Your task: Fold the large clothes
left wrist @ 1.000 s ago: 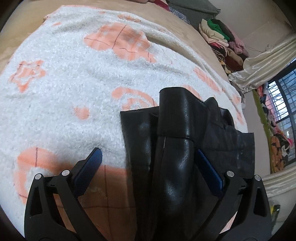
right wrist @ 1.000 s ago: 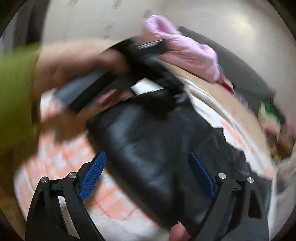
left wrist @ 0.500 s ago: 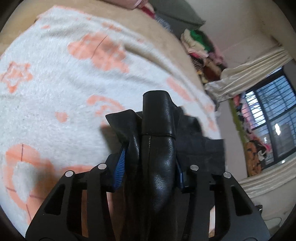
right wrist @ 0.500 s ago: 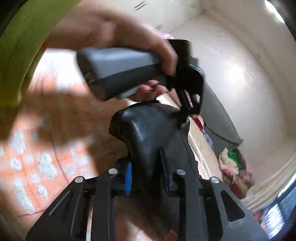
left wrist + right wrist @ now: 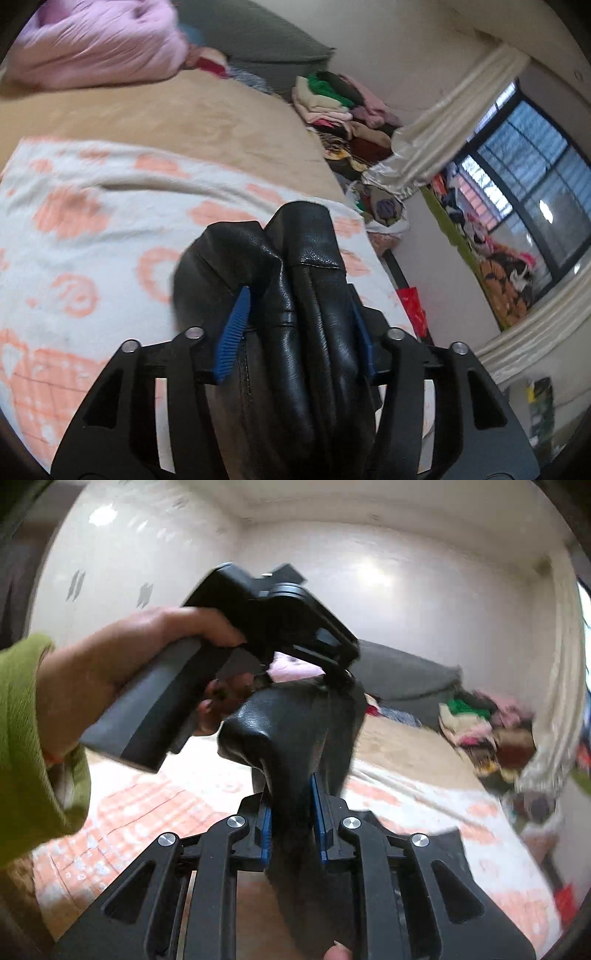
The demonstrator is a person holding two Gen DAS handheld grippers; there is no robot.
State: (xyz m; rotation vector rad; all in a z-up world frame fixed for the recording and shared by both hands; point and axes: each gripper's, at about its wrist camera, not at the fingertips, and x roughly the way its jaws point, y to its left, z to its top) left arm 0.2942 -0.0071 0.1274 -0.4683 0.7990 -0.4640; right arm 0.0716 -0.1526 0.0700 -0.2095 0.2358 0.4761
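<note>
A black leather garment is bunched between the blue pads of my left gripper, which is shut on it and holds it above the bed. My right gripper is shut on another part of the same garment. In the right wrist view the left gripper's body sits just beyond, held by a hand with a green sleeve, its fingers hidden behind the leather. The garment hangs between the two grippers, lifted off the white blanket with orange shapes.
The blanket lies over a tan bed cover. A pink quilt and a grey pillow lie at the head. A pile of folded clothes stands past the bed's far side, with curtains and a window to the right.
Both grippers went from open to shut on the leather garment, then lifted it up off the blanket. Both views have tilted upward toward the wall and headboard.
</note>
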